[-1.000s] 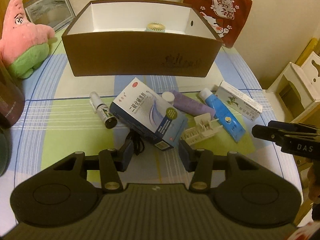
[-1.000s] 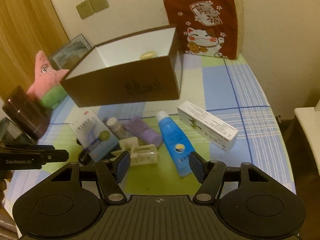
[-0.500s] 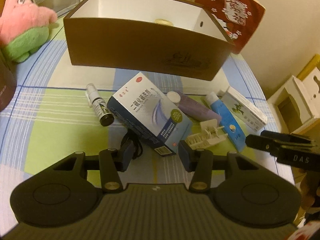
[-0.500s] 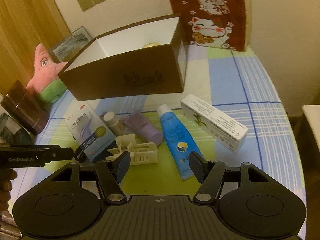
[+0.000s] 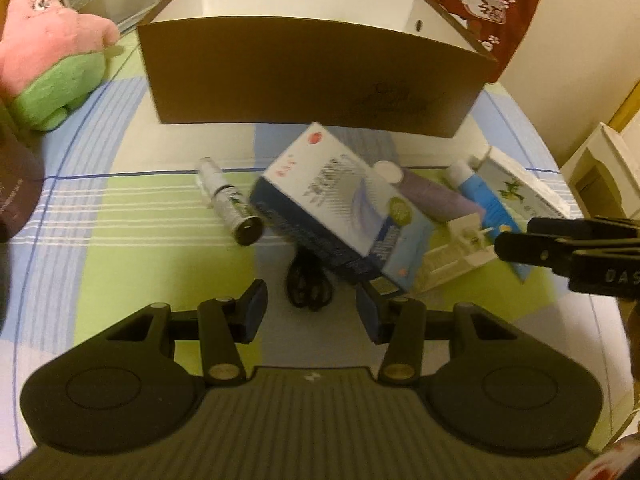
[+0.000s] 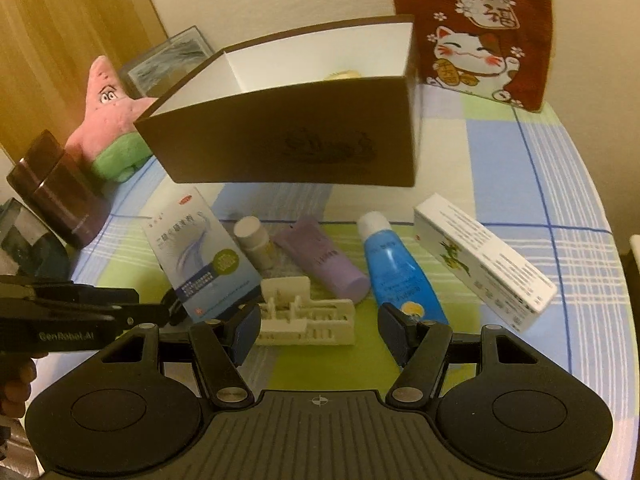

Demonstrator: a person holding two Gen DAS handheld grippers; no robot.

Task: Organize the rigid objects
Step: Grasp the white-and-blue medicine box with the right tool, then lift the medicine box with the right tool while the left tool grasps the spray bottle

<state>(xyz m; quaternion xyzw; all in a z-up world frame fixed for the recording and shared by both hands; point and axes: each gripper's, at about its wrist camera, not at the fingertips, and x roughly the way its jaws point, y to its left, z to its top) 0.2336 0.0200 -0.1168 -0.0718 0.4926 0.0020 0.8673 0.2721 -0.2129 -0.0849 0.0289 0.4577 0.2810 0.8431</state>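
In the left wrist view, the left gripper [image 5: 308, 312] is seen at the lower centre of the frame with its fingers spread apart, and nothing is held between them; a black coiled cord [image 5: 308, 290] lies just above the gap. Directly above the cord, a blue and white medicine box [image 5: 340, 208] is found in the middle of the frame, tilted, with a small spray bottle [image 5: 230, 204] just to its left. In the right wrist view, the right gripper [image 6: 316, 326] is also shown spread wide at the lower centre, and a white plastic holder [image 6: 306, 318] is placed between its fingers, though contact cannot be judged. Above it, a purple tube [image 6: 324, 264], a blue tube [image 6: 394, 266] and a long white carton [image 6: 484, 268] are lined up toward the right. The brown storage box [image 6: 288, 136] stands in the upper middle on the checked tablecloth [image 6: 560, 184], with a pink starfish plush [image 6: 110, 112] at its left.
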